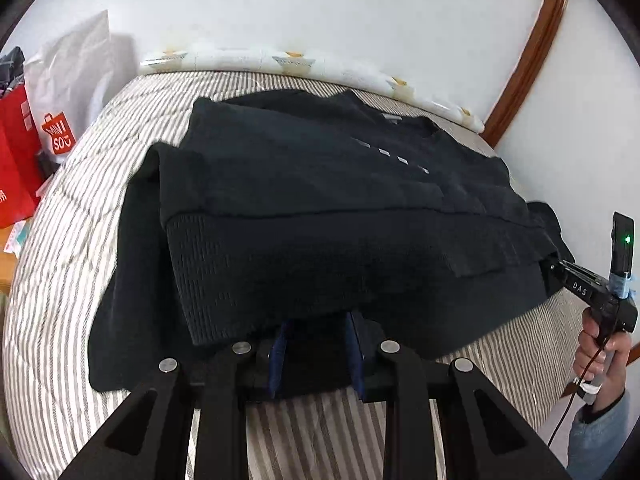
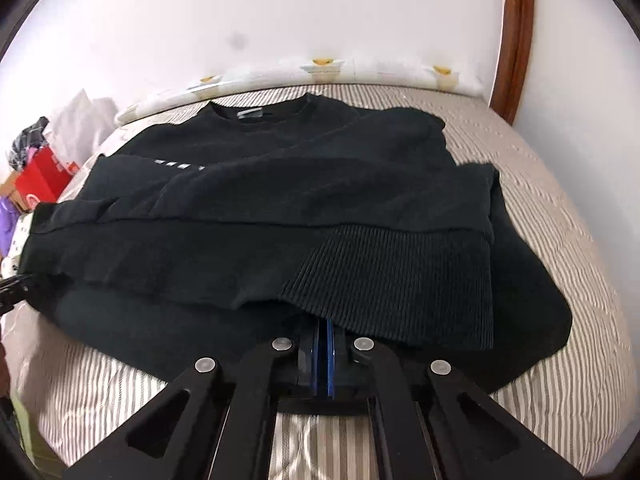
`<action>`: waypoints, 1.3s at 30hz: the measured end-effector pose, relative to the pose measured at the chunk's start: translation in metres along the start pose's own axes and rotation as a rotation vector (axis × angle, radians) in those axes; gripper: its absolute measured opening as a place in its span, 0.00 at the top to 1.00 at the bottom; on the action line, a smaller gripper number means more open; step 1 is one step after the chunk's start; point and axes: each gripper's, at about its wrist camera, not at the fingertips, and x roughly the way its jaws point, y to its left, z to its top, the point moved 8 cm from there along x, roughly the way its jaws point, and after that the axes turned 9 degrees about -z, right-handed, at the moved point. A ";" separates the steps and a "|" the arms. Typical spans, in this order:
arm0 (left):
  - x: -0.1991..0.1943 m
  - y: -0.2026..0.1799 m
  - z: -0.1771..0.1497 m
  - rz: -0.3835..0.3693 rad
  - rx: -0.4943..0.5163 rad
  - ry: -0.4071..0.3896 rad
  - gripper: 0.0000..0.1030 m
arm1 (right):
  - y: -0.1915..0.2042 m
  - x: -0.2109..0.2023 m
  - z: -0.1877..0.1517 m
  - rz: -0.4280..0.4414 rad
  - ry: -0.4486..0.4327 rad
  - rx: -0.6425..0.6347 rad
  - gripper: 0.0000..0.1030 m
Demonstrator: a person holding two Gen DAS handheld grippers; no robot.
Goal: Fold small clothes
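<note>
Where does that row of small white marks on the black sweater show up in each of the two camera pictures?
Left wrist view: the white marks sit right of centre in the upper half, running diagonally across the black sweater.
Right wrist view: the white marks sit left of centre, partly covered by a folded sleeve.
Shared landmark: the sweater's neck label.

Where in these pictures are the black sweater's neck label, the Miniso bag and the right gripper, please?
neck label (image 2: 249,114): right wrist view, middle of the label.
Miniso bag (image 1: 59,136): left wrist view, on its orange logo.
right gripper (image 2: 325,326): right wrist view, between its blue pads.
</note>
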 end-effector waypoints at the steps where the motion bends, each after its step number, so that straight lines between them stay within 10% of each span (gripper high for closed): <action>1: -0.002 0.001 0.005 0.003 0.003 -0.015 0.77 | 0.000 0.002 0.005 -0.003 -0.009 0.008 0.99; 21: 0.032 0.039 0.129 0.033 -0.055 -0.127 0.77 | -0.025 0.072 0.124 -0.033 -0.029 0.134 0.94; 29: 0.017 0.065 0.130 0.102 -0.021 -0.147 0.54 | -0.043 0.064 0.146 -0.036 -0.094 0.119 0.50; 37: 0.047 0.090 0.132 0.128 0.006 -0.030 0.55 | -0.052 0.110 0.140 -0.087 0.024 0.059 0.51; 39: 0.050 0.090 0.131 0.117 -0.008 -0.031 0.69 | -0.050 0.115 0.139 -0.073 0.030 0.047 0.60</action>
